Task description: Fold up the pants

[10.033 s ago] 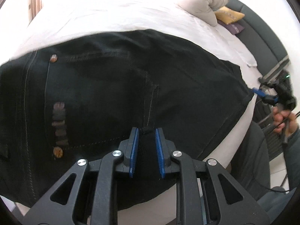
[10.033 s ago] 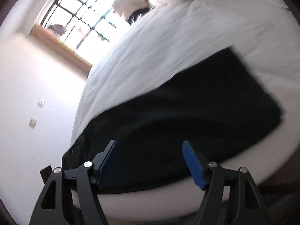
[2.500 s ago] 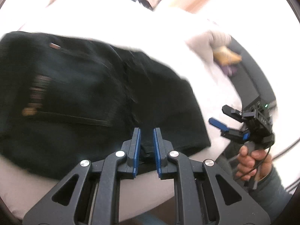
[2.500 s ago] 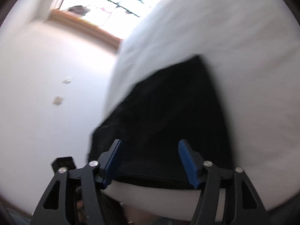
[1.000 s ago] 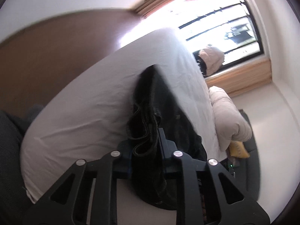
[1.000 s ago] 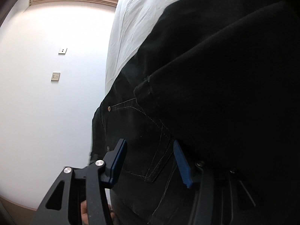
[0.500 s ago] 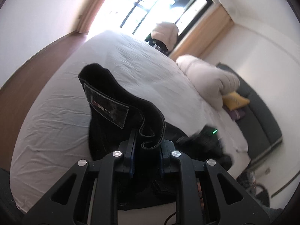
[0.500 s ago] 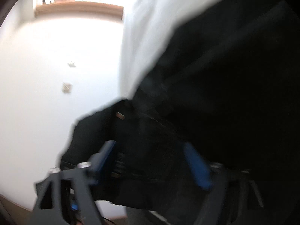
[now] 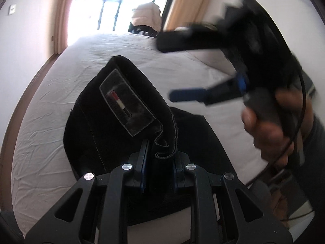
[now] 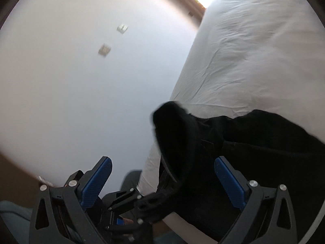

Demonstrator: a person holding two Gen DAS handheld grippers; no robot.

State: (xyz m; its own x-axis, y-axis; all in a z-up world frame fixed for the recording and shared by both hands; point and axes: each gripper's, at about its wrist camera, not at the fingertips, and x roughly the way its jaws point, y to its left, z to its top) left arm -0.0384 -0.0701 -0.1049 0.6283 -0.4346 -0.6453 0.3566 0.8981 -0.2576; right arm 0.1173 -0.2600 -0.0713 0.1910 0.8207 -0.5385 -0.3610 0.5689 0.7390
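While the left gripper (image 9: 158,162) pinches the waistband of the black jeans (image 9: 121,122) and holds that end up off the white bed (image 9: 50,111), the right gripper (image 10: 162,181) is opening, its blue pads (image 10: 227,181) wide apart with nothing pressed between them. With only one corner clamped, the bundle could sag and spoil the fold. Motion blur smears the right gripper, and the jeans' lower layers lie hidden beneath.
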